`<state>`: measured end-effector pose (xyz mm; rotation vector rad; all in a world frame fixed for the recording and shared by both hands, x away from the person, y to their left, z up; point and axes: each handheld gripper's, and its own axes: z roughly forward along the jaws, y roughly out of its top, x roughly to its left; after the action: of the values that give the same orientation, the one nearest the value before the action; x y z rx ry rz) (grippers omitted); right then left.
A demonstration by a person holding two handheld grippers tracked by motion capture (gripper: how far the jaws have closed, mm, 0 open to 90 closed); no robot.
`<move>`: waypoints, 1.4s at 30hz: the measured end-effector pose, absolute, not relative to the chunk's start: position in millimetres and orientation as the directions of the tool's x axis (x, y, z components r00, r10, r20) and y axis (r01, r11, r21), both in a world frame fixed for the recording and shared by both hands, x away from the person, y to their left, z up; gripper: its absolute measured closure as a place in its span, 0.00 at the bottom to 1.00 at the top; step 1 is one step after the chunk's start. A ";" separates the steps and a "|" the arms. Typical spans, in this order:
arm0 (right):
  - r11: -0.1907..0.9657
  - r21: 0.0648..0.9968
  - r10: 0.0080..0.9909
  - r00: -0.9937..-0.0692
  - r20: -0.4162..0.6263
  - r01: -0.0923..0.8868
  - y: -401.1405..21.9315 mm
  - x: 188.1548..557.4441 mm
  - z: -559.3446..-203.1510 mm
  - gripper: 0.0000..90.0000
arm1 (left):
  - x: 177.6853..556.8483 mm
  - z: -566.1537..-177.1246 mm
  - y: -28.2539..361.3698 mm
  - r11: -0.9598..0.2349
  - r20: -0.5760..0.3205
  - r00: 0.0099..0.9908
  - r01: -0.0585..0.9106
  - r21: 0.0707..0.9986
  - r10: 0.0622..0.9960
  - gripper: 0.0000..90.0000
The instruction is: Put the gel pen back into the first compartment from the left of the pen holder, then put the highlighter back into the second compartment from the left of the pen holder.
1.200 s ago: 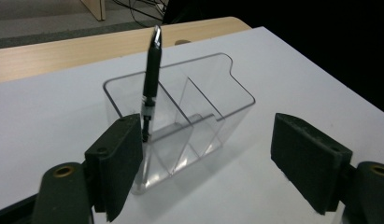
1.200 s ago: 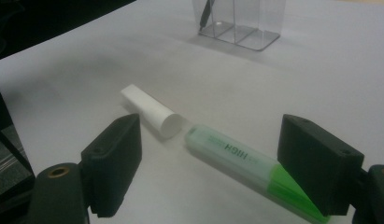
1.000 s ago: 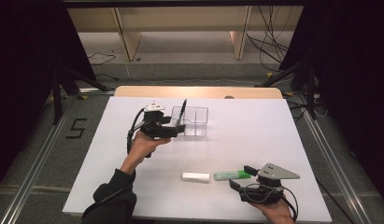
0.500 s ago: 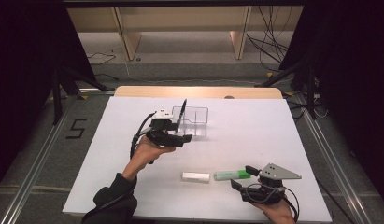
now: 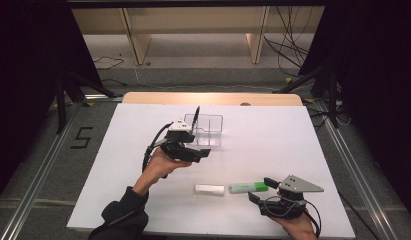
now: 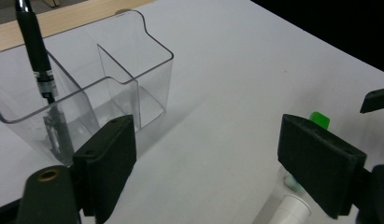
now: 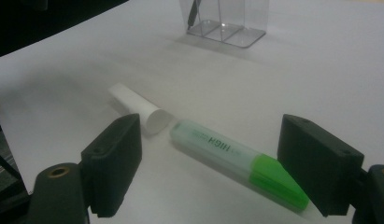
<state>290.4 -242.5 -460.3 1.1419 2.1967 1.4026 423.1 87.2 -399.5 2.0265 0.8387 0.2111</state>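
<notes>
A clear two-compartment holder (image 5: 209,125) (image 6: 152,93) stands mid-table with a black pen (image 5: 195,116) (image 6: 33,42) upright in one compartment. My left gripper (image 5: 200,147) (image 6: 222,163) hovers just in front of the holder. Its jaws have just been opening and stand open, with nothing between them. A green highlighter (image 5: 249,187) (image 7: 227,154) and a white tube (image 5: 209,189) (image 7: 136,106) lie end to end near the front edge. My right gripper (image 5: 261,190) (image 7: 217,168) sits low beside the highlighter, open, its jaws either side of the highlighter's capped end without touching it.
The white table (image 5: 273,140) has bare surface to the right of the holder and along its left side. A wooden strip (image 5: 213,98) runs along the far edge. Dark floor and cables lie beyond.
My left gripper has drifted a little right and toward the front, away from the pen in the holder. The right gripper, highlighter and tube have stayed put.
</notes>
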 end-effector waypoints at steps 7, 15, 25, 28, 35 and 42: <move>0.208 0.862 0.752 -0.639 0.161 0.461 -242.9 290.2 -460.2 0.25 | 416.1 -398.9 76.9 -0.399 -0.140 0.782 0.452 0.798 0.607 0.21; 0.211 0.861 0.751 -0.641 0.161 0.464 -242.5 290.5 -460.6 0.25 | 412.5 -402.4 69.4 -0.430 -0.134 0.798 0.448 0.784 0.587 0.21; 0.213 0.861 0.751 -0.641 0.158 0.462 -242.3 290.7 -461.3 0.25 | 407.6 -405.4 59.2 -0.468 -0.126 0.821 0.435 0.769 0.556 0.20; 0.213 0.861 0.752 -0.640 0.158 0.462 -242.2 290.4 -461.1 0.25 | 406.6 -406.5 57.0 -0.469 -0.126 0.824 0.432 0.770 0.552 0.20; 0.213 0.860 0.753 -0.639 0.158 0.463 -242.9 290.7 -461.1 0.25 | 400.7 -408.5 45.3 -0.506 -0.113 0.846 0.414 0.757 0.522 0.20; 0.212 0.863 0.755 -0.637 0.153 0.459 -244.9 290.9 -460.1 0.25 | 396.0 -414.3 34.3 -0.544 -0.104 0.864 0.399 0.738 0.492 0.20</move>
<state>290.9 -244.9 -460.1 1.1411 2.1900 1.3929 396.0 34.3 -414.3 2.2141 0.6412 0.1456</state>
